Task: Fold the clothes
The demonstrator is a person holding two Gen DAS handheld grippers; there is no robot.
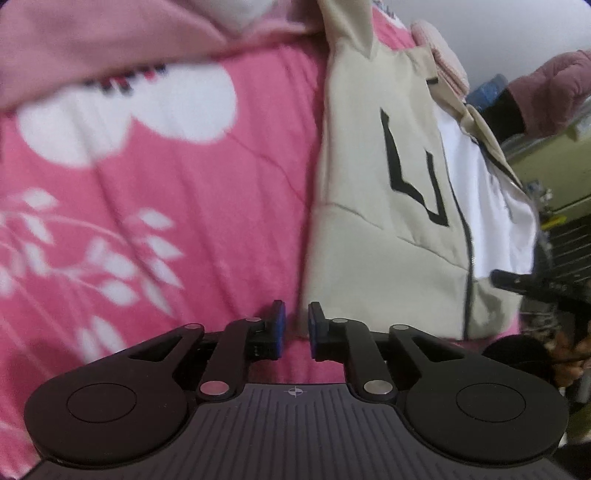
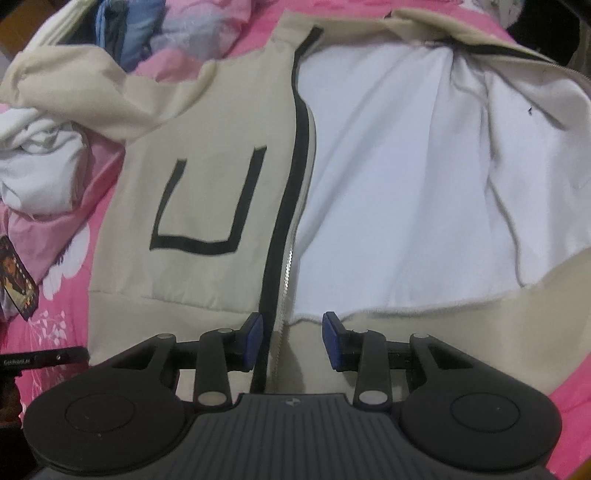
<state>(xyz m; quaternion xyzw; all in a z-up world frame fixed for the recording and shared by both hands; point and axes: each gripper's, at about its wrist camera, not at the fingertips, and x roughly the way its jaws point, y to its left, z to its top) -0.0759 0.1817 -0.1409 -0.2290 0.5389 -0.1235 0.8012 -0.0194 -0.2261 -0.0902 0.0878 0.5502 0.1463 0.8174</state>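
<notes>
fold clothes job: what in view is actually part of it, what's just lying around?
Part of the job:
- beige zip jacket, lying open, white lining showing
- left tool, open, nothing in it
- right tool, open above the jacket's zip

Lying about:
- pink floral bedsheet
- crumpled white garment
- blue clothes
- photo card

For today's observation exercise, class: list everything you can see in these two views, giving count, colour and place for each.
Zip jacket: one, beige with a black U mark and white lining, spread open on the bed.
Zip: one, black-edged, down the jacket's front.
Bedsheet: one, pink with white flowers, under the jacket.
White garment: one, crumpled, beside the jacket's sleeve.
Clothes pile: several, blue and pink, at the far end.
Picture card: one, dark, on the sheet.
Left claw: black, blue pads, slightly open, empty.
Right claw: black, blue pads, open, over the zip.
</notes>
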